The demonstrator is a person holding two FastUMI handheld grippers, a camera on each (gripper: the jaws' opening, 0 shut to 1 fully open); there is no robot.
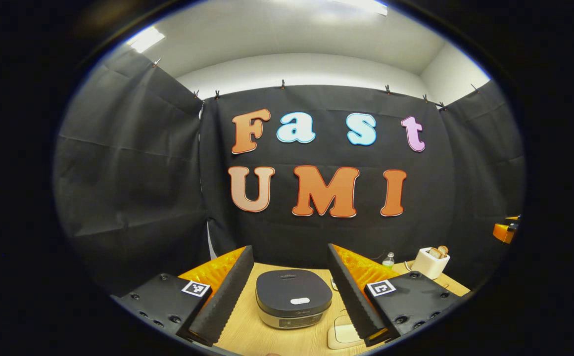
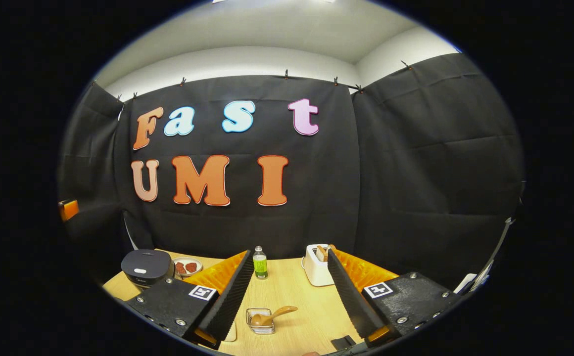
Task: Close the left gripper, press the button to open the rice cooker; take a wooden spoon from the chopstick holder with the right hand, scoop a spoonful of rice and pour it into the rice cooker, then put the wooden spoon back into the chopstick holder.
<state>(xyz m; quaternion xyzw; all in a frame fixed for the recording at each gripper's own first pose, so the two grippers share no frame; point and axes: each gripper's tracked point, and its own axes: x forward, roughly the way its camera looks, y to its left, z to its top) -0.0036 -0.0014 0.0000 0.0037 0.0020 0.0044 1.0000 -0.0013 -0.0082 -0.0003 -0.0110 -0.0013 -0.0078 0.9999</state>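
Left tongs point(image 1: 291, 296): wide open, holding nothing; hanging above the table, fingers to either side of the cooker as seen in the left gripper view, not touching it.
Right tongs point(image 2: 291, 296): wide open, empty; above the table, well right of the cooker.
Table point(image 1: 247, 331): light wood, carries everything listed.
Pale flat item point(image 1: 342, 333): on the table just right of the cooker's front, partly behind a left-tong finger; cannot tell what it is.
Cooker point(image 1: 293, 297): dark lid shut, pale button on the lid near its front edge, metal band around the base. In the right gripper view it sits at the far left of the table point(image 2: 146, 267).
Holder point(image 2: 261, 320): small clear box, well right of the cooker, between the right tongs' fingers in the right gripper view.
Spoon point(image 2: 273, 315): wooden, bowl down in the holder, handle leaning out to the right.
Dish point(image 2: 186, 267): just right of the cooker, holds red pieces.
Bottle point(image 2: 260, 263): upright, green liquid, right of the dish, beyond the holder.
Toaster point(image 2: 316, 264): white, bread in the slots, farthest right of the cooker.
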